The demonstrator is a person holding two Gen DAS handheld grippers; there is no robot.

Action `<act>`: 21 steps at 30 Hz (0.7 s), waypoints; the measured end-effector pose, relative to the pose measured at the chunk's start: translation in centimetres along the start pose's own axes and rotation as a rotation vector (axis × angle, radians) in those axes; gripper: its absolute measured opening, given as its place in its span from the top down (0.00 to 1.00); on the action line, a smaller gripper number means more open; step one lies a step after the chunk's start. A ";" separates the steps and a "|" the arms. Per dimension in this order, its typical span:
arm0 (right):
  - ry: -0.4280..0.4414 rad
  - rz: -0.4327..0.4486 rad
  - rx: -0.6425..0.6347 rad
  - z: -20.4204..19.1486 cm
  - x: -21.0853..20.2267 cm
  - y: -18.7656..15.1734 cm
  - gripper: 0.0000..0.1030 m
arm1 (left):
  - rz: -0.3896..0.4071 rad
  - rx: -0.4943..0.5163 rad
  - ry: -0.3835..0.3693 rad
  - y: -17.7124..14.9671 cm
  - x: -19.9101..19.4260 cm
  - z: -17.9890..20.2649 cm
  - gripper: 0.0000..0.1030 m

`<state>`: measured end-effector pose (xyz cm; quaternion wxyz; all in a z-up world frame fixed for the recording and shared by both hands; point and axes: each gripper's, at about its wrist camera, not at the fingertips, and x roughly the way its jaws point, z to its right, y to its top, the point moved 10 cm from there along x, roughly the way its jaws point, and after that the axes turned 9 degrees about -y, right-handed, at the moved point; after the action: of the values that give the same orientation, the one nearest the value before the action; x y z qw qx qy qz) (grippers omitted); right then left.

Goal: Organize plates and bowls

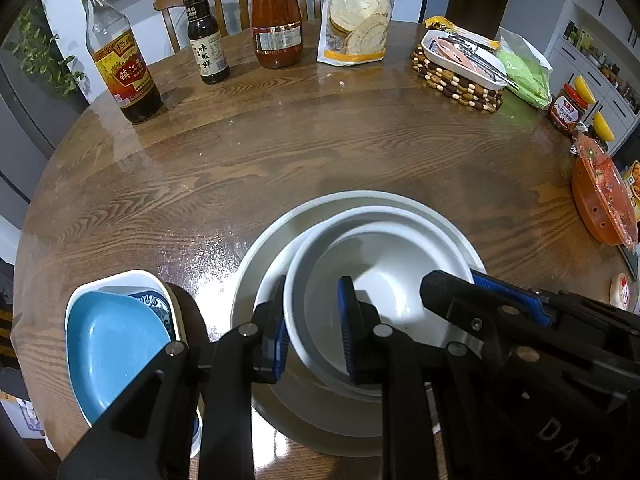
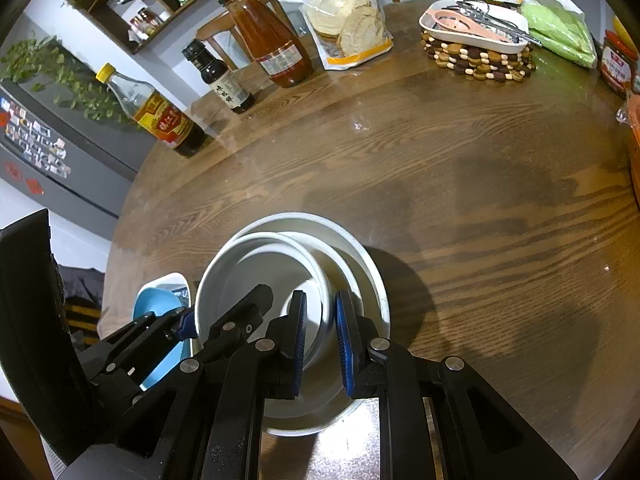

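Wooden round table [image 1: 280, 152] carried a wide white plate [image 1: 256, 248] near its front edge, mouth up; a white bowl [image 1: 384, 256] sat upright inside it. The left gripper [image 1: 314, 332] pinched the bowl's left wall; the right gripper [image 2: 320, 340] clamped its right wall, both nearly closed.

White bowl [image 1: 372, 280], sky-blue dish [image 1: 108, 344] (blue-patterned one beneath), brown wood-grain table [image 1: 320, 152].

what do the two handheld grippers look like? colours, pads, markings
Both are black, angular, plastic-looking linkage frames with silver round pivot pins. The left gripper and right gripper each have two flat fingers faced with blue ribbed pads. Raised letters "DAS" mark the right gripper's body in the left wrist view. No cables, hands or sleeves visible.
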<state>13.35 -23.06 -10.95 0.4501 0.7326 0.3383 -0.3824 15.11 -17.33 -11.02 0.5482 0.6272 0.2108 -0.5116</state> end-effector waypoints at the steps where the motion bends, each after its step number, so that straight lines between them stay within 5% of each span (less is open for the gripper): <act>1: 0.001 -0.001 0.002 0.0 0.0 0.0 0.82 | -0.002 -0.003 -0.001 0.0 0.0 0.0 0.81; 21: 0.005 -0.010 0.001 -0.1 -0.2 -0.3 0.82 | 0.000 -0.013 0.005 -0.3 -0.4 -0.2 0.80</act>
<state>13.02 -22.87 -10.92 0.4470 0.7320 0.3428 -0.3832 14.76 -16.88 -10.83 0.5518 0.6250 0.2153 -0.5085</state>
